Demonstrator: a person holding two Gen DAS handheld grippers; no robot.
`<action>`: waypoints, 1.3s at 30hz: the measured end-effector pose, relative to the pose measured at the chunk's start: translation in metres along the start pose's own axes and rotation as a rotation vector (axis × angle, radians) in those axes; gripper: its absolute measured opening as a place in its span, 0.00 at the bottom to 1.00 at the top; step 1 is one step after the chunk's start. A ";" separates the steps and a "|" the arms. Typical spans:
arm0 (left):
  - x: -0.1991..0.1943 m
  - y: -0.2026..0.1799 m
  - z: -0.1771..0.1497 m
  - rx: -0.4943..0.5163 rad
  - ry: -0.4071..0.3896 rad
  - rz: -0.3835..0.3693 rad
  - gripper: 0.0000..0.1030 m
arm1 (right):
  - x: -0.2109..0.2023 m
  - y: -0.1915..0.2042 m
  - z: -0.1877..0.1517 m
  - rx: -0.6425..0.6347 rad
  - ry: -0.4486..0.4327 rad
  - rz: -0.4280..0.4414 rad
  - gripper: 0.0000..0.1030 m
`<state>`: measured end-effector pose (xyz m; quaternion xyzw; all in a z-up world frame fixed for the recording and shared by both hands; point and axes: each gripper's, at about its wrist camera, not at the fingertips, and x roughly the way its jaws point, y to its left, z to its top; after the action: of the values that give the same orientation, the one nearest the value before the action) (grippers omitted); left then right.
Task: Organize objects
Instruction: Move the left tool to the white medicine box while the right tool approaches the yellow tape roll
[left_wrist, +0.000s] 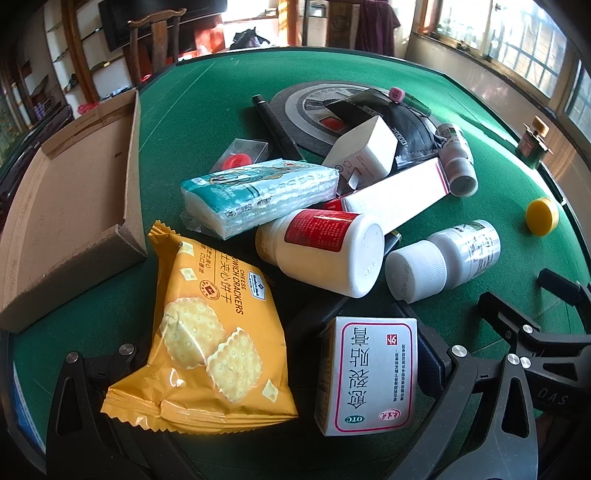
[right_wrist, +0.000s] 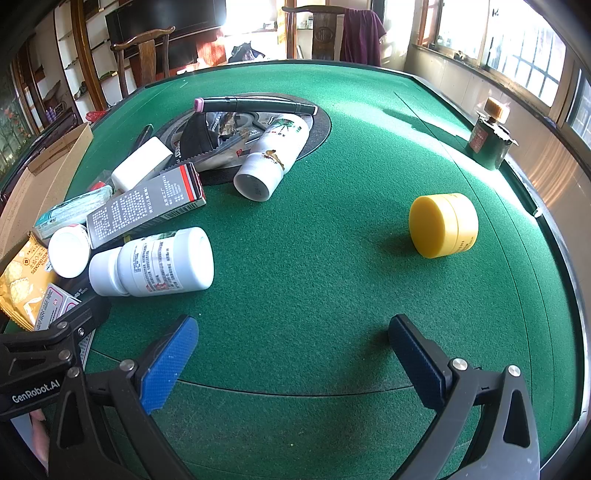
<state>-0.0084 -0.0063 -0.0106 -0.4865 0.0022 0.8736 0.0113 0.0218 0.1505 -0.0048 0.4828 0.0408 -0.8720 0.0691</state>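
The shallow brown cardboard box (left_wrist: 70, 206) lay empty; bottles, cartons and the yellow cracker packet (left_wrist: 207, 332) remained heaped on the green felt tabletop (right_wrist: 314, 258). Right tongs (right_wrist: 291, 354) stood apart, empty. Left tongs (left_wrist: 280, 354) stood apart around the packet and the white medicine carton (left_wrist: 369, 373), gripping neither.

On the table (right_wrist: 332, 221), a heap of packets, boxes and bottles lay left of centre. The cracker packet (left_wrist: 210, 332) lay just right of the cardboard tray (left_wrist: 74, 206), perhaps touching it. The round jar (right_wrist: 443, 225) stood well apart, right.
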 end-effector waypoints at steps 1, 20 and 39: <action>-0.001 0.002 0.000 0.016 0.011 -0.019 1.00 | 0.000 0.000 0.000 -0.010 0.000 0.007 1.00; -0.034 0.027 -0.018 0.101 -0.010 -0.325 0.85 | -0.003 -0.011 0.001 -0.019 -0.011 0.088 1.00; -0.069 0.056 -0.018 0.157 -0.054 -0.260 0.85 | -0.002 -0.011 0.001 -0.013 -0.012 0.094 1.00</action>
<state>0.0423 -0.0634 0.0384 -0.4566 0.0071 0.8747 0.1623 0.0205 0.1609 -0.0027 0.4785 0.0234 -0.8704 0.1134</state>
